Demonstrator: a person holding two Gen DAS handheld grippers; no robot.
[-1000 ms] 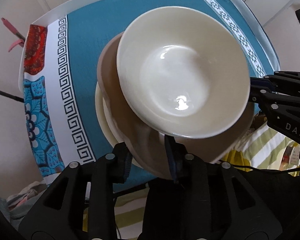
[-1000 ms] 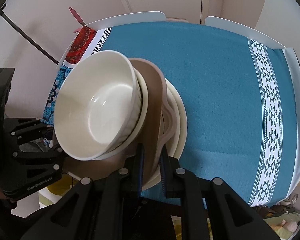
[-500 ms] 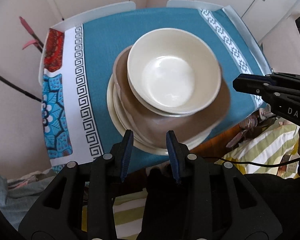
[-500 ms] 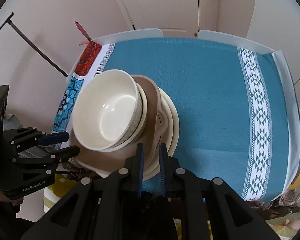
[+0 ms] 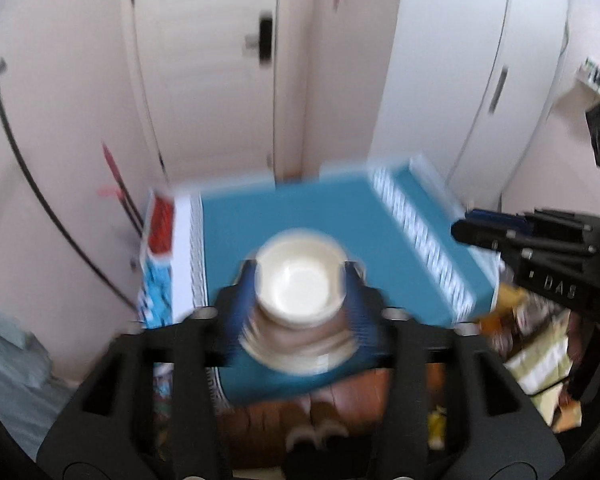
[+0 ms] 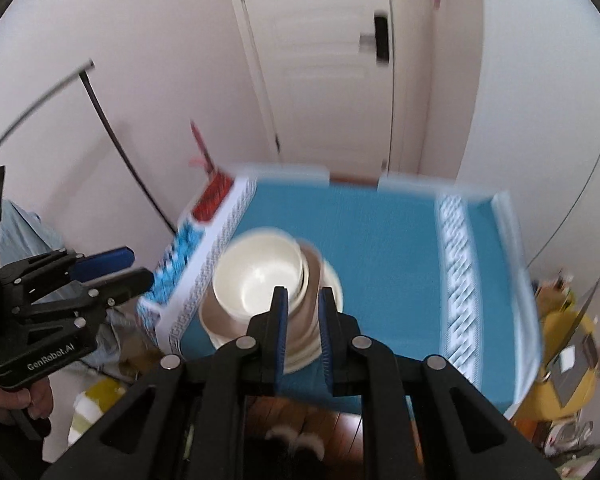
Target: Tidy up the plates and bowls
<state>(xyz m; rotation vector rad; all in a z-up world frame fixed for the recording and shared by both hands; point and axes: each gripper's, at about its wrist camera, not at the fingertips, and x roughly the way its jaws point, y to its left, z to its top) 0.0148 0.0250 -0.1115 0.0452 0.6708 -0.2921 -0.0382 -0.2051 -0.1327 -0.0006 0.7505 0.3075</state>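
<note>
Cream bowl (image 6: pixel 260 276) sits mouth-up on stacked plates (image 6: pixel 324 280) — axis vertical.

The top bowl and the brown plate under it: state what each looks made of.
Top bowl: probably glazed ceramic, though melamine is possible; cream, glossy, with a bright highlight inside. Brown plate: likely ceramic or stoneware with a duller, matte-looking surface; motion blur leaves the finish uncertain.

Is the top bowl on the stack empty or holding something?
Empty: the top bowl shows only its bare cream inside in both wrist views, upright on the stack.
</note>
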